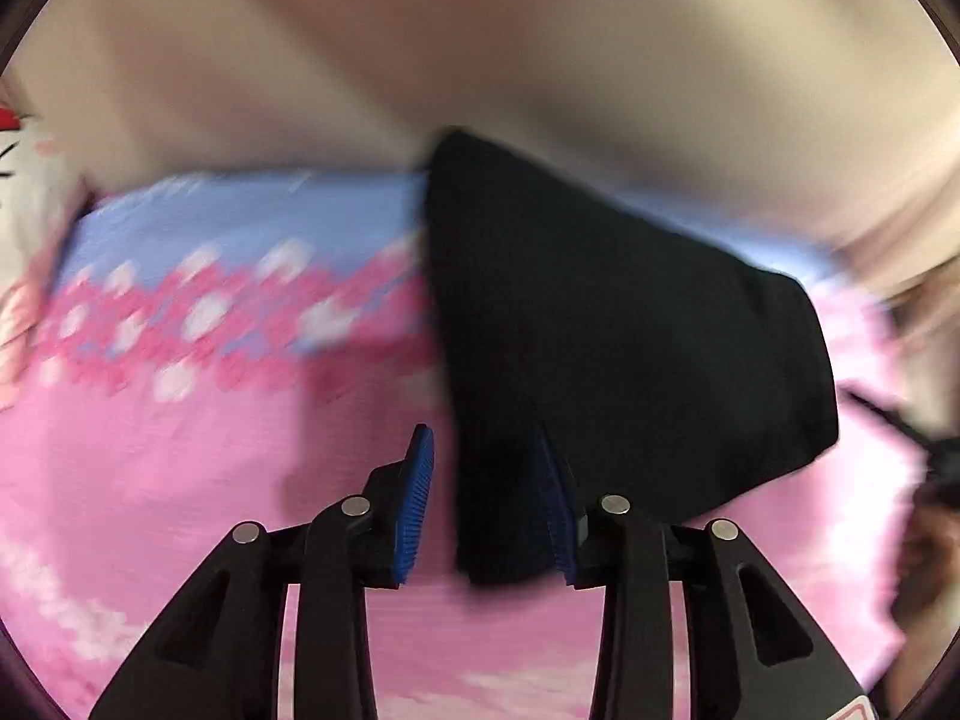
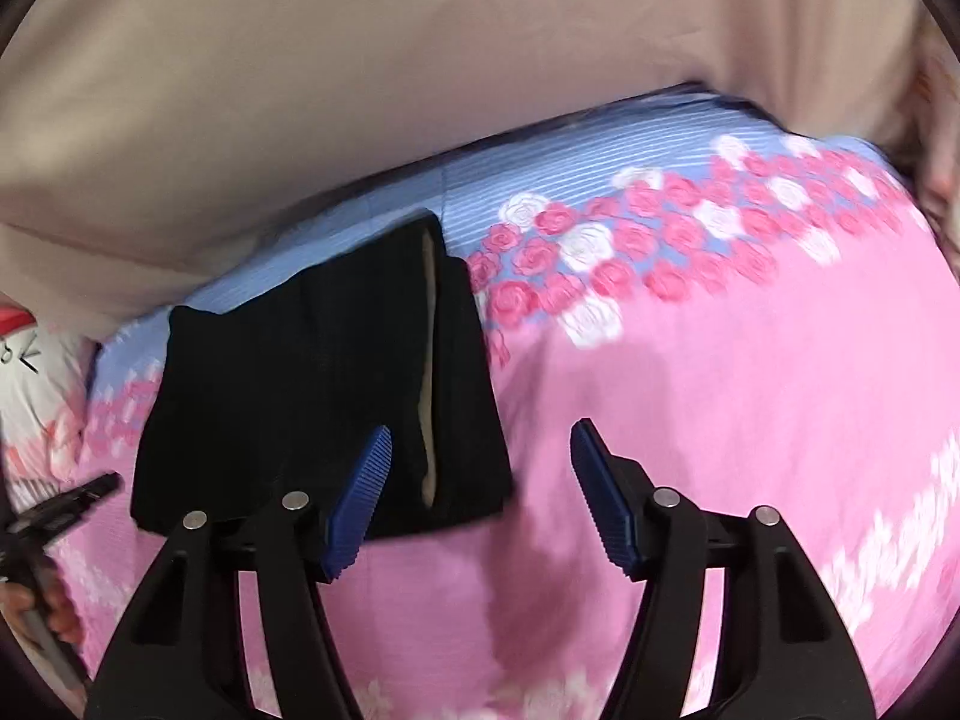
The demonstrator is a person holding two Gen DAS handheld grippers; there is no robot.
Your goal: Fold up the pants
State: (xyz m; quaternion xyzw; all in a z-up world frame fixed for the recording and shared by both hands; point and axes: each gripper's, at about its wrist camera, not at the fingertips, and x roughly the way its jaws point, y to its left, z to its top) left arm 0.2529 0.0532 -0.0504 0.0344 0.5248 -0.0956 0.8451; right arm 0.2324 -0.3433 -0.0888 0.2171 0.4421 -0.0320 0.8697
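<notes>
Pink bedding spreads under both of my hands: a bedsheet [image 2: 750, 396] printed with pink and white roses, turning to pale blue stripes along its far edge, and past that a plain beige wall [image 2: 420, 90]. At the left edge of the right wrist view lies a white cushion with red and black marks [image 2: 30, 354]; I cannot read what is on it. Much of the left wrist view is smeared with blur.

The black pants [image 2: 312, 396] lie on the bed as a compact, already doubled bundle, with a pale strip of lining showing along one fold. In the left wrist view the pants [image 1: 612, 324] reach down between the blue pads of my left tool [image 1: 489, 501]. The right-hand pad sits against the cloth, the left-hand pad stands clear of it with pink sheet showing in the gap, so I read that tool as slightly spread and not pinching. My right tool [image 2: 480, 498] is spread wide with only sheet between its pads, just beside the bundle's near right corner. At the lower left of that view I see the other tool's dark frame with fingers [image 2: 36, 606] around it.

I judge a fold has been laid and the cloth let go. Next I would look the bundle over, square its edges, and if another fold is wanted, take the near edge with both tools and carry it across evenly.
</notes>
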